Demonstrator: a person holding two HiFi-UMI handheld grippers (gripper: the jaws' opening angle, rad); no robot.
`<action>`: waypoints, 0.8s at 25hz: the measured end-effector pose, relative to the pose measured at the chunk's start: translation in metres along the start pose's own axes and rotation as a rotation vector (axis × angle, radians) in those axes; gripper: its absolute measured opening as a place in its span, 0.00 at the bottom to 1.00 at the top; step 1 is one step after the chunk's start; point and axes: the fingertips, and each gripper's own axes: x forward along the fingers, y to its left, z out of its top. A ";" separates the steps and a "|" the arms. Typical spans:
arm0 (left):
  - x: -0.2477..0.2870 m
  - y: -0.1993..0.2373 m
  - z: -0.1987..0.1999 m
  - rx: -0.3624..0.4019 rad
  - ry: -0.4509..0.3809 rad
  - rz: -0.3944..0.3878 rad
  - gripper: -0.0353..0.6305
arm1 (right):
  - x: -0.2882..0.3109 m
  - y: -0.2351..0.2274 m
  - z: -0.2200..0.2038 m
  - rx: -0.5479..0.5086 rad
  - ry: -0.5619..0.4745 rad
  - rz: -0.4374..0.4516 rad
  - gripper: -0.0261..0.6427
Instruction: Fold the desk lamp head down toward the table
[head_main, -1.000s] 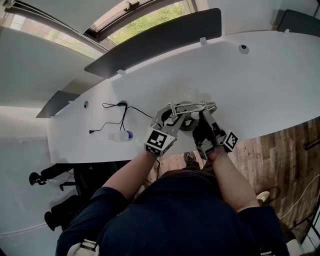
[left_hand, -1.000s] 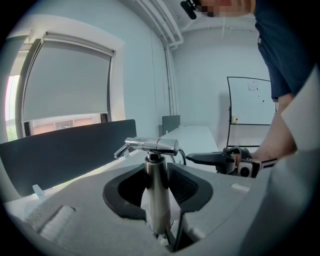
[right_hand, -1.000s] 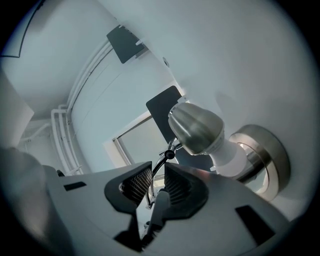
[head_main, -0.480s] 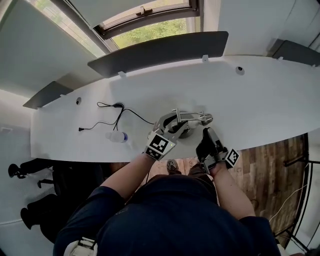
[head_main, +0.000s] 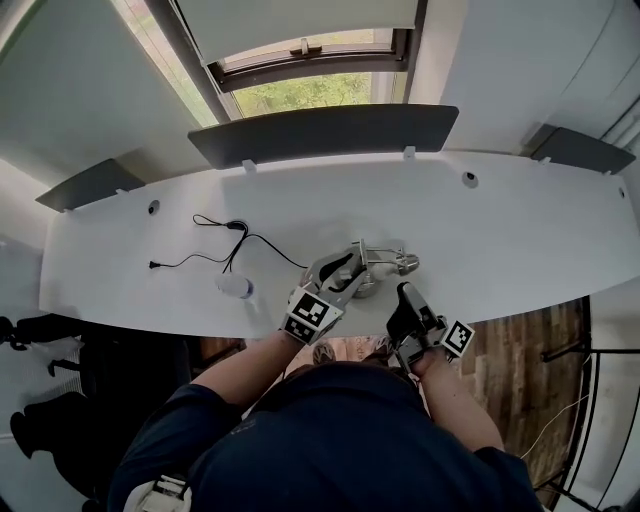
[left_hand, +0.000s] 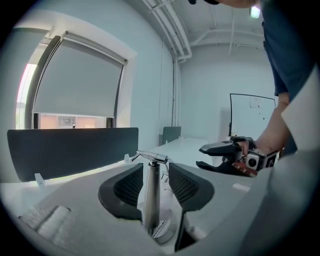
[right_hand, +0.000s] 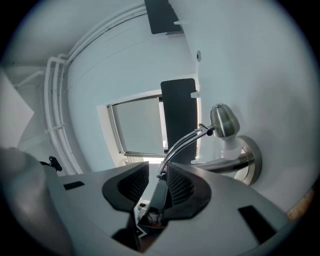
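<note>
The brushed-metal desk lamp (head_main: 370, 280) stands on the long white worktop (head_main: 520, 230), near its front edge. Its bullet-shaped metal head (head_main: 407, 264) hangs at 3 o'clock of the upright post (left_hand: 151, 200), low beside the round base (right_hand: 252, 160), so the fold looks done. The left tongs (left_hand: 150, 176) straddle that post, a stance suited to steadying the lamp against tipping. Their jaws have just been opening and stand wide, with a gap either side of the post. The right tongs (head_main: 405, 298) sit at 5 o'clock of the lamp, by the worktop's edge. Their jaws too have just been opening and grip nothing; the thin curved arm (right_hand: 182, 142) merely lines up beyond them. Both seem to be letting go.
</note>
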 end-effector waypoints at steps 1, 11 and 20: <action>-0.003 -0.003 0.002 -0.004 -0.002 -0.013 0.27 | 0.002 0.004 0.001 -0.039 0.010 -0.010 0.20; -0.065 -0.039 0.050 -0.143 -0.108 -0.134 0.27 | 0.031 0.074 -0.041 -0.576 0.223 -0.032 0.13; -0.098 -0.054 0.084 -0.074 -0.223 -0.145 0.09 | 0.047 0.109 -0.082 -1.000 0.343 0.003 0.06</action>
